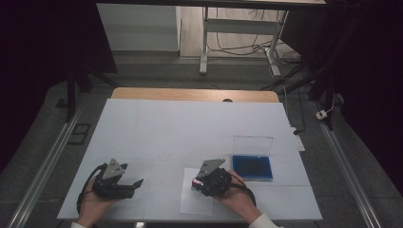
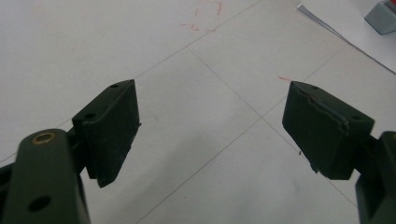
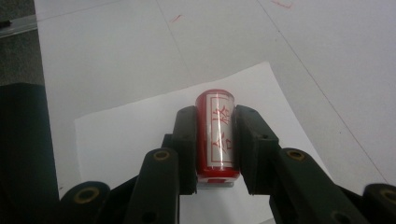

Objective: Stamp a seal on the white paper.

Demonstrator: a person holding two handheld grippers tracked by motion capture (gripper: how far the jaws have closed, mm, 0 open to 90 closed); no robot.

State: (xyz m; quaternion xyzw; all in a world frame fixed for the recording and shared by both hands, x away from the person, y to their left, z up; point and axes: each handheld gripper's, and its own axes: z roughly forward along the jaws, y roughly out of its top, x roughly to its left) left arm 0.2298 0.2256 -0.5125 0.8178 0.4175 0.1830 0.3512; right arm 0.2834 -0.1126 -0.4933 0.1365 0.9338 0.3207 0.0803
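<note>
Dark curtains closed off both sides of the room, and beyond the far edge of the table (image 1: 190, 123) stood a white cabinet and the legs of another desk with cables trailing on the floor. White sheets covered the tabletop, with faint red marks visible on them in the left gripper view.

On the person's left, the left gripper (image 1: 134, 183) sat low over the near part of the table, its two black jaws spread wide apart with nothing but bare white surface between them.

On the right, the right gripper (image 1: 196, 183) was pinching a red cylindrical stamp (image 3: 215, 133) between its pads, the jaws pressed against the stamp's two sides. The stamp carried a pale label with red characters and what looked like a small grey base at its lower end, though that end was partly hidden by the jaws. It was over a loose sheet of white paper (image 1: 190, 202) lying at the near edge; whether it touched the sheet could not be told.

Just beside the right hand (image 1: 240, 197), farther along the table, lay a blue ink pad (image 1: 252, 166) with its clear lid (image 1: 253, 145) standing open.
</note>
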